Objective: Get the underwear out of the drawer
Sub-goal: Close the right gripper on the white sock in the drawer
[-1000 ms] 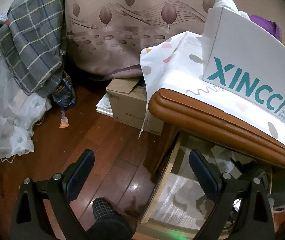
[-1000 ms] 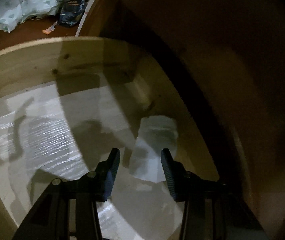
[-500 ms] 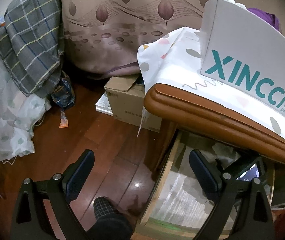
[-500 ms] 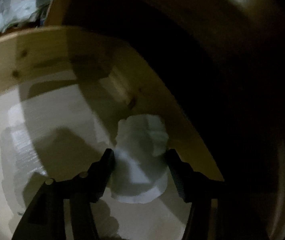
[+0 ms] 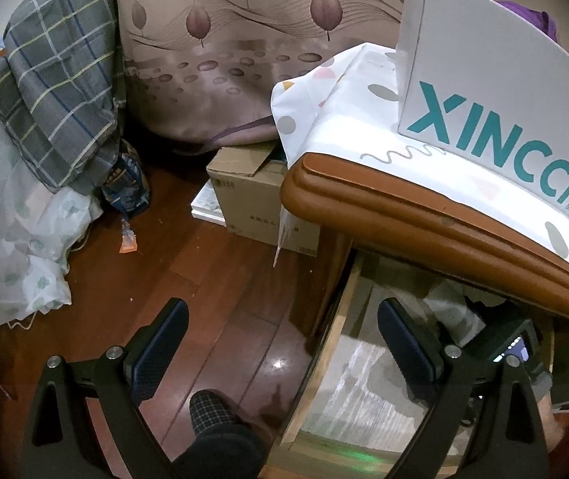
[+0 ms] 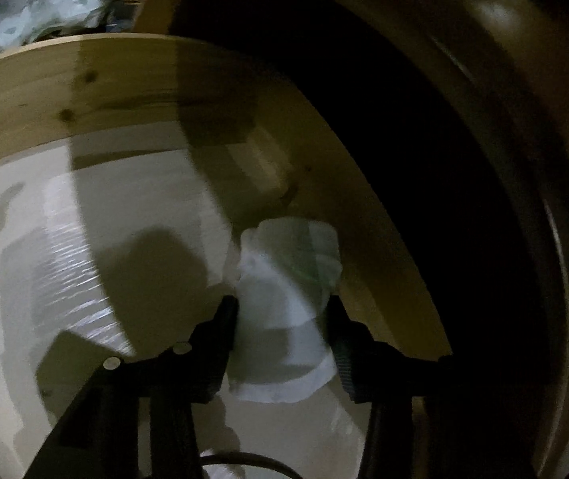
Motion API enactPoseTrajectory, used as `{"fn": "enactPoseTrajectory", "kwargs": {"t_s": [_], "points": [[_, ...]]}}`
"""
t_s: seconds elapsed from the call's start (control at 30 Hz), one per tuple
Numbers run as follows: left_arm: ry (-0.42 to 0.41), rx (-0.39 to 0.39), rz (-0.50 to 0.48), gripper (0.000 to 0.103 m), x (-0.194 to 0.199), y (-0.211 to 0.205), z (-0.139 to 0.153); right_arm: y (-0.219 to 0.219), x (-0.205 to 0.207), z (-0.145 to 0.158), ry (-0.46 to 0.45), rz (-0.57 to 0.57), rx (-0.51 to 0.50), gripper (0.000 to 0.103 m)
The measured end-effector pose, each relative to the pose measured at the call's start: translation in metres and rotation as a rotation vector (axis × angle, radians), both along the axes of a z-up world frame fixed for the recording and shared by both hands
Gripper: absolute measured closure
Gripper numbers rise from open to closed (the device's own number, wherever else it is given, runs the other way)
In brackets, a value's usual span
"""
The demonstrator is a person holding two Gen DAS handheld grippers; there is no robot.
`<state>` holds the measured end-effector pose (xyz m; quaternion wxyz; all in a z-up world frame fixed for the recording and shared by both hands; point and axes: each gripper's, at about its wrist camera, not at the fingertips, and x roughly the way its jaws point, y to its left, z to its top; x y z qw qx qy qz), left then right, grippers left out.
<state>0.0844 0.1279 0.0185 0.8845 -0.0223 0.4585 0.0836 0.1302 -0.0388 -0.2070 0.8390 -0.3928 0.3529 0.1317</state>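
Observation:
In the right wrist view, folded white underwear (image 6: 284, 311) lies on the pale liner in the far right corner of the open wooden drawer (image 6: 64, 92). My right gripper (image 6: 282, 319) is inside the drawer with a finger on each side of the underwear, touching or nearly touching it, the jaws still apart. In the left wrist view, my left gripper (image 5: 280, 335) is open and empty, held above the floor and the drawer's left wall (image 5: 324, 359). The right gripper's body (image 5: 508, 343) shows inside the drawer there, with the pale underwear (image 5: 450, 311) ahead of it.
A wooden cabinet top (image 5: 424, 219) overhangs the drawer and carries a dotted white cloth (image 5: 340, 99) and a white XINCCI shoe box (image 5: 496, 92). A cardboard box (image 5: 252, 195) stands on the wood floor. A plaid blanket (image 5: 56, 80) hangs at left. My slippered foot (image 5: 216, 427) is below.
My right gripper has moved deeper toward the drawer's far corner and now straddles the underwear. The left gripper has drifted slightly; it stays open.

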Motion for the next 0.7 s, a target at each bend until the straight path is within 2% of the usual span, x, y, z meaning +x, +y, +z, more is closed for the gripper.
{"fn": "enactPoseTrajectory", "kwargs": {"t_s": [0.2,0.43,0.5,0.7], "points": [[-0.004,0.002,-0.009,0.008,0.000,-0.003,-0.001,-0.004,-0.014,0.012,0.135,0.068,0.077,0.058],[-0.004,0.013,-0.022,0.008,-0.002,-0.004,-0.002,-0.003,-0.019,0.003,0.104,0.106,0.001,0.042],[-0.002,0.012,-0.022,0.008,-0.001,-0.004,-0.002,0.010,-0.015,0.001,0.128,0.095,0.023,0.042],[0.002,0.014,-0.031,0.008,0.000,-0.006,-0.001,0.004,0.006,0.002,0.196,0.058,0.127,0.041]]}}
